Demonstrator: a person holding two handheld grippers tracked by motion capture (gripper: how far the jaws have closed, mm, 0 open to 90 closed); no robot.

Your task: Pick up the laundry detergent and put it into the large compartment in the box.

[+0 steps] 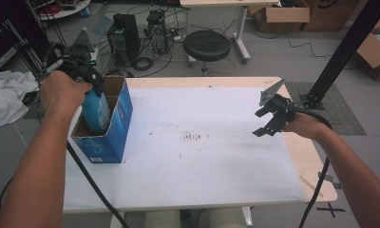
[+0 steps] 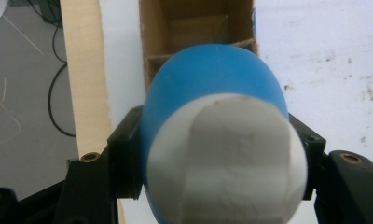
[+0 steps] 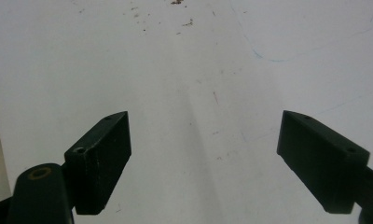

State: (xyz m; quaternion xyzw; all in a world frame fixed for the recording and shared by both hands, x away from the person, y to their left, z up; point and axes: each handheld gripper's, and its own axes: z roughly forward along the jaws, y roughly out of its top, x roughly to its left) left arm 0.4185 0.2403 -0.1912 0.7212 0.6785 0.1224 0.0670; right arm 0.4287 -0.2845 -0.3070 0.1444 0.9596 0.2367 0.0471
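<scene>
Looking down from the high view: left gripper point(image 1: 86, 76) clamps a blue plastic bottle point(image 1: 97, 111) near its top, bottle upright inside an open blue cardboard box point(image 1: 113, 137) at the table's left edge. Bottle is smooth, rounded, with a pale label; its base is hidden behind the box wall. Box has brown raw cardboard inside, flaps open. Table point(image 1: 202, 161) is a white matte sheet over a pale wood top, scuffed with small brown marks near the middle. Right gripper point(image 1: 269, 118) hangs above the right side of the table, well apart from the box, jaws spread wide with nothing between them. Grey three-cornered plate sits on top of it. Black round stool point(image 1: 206, 45) stands on the floor beyond the table.

Left gripper view: black jaws press on both sides of the bottle point(image 2: 212, 93). White cap end point(image 2: 226, 158) faces the camera, blurred, soft-edged, cut off at the bottom. Beyond it, the box point(image 2: 198, 28) interior shows brown cardboard with an inner divider; which compartment the bottle enters is hard to tell. Wood table edge point(image 2: 82, 70) runs along the left.

Right gripper view: two blocky black jaws stand far apart, empty, over bare white tabletop point(image 3: 198, 70) with faint specks and a thin blue pen line.
</scene>
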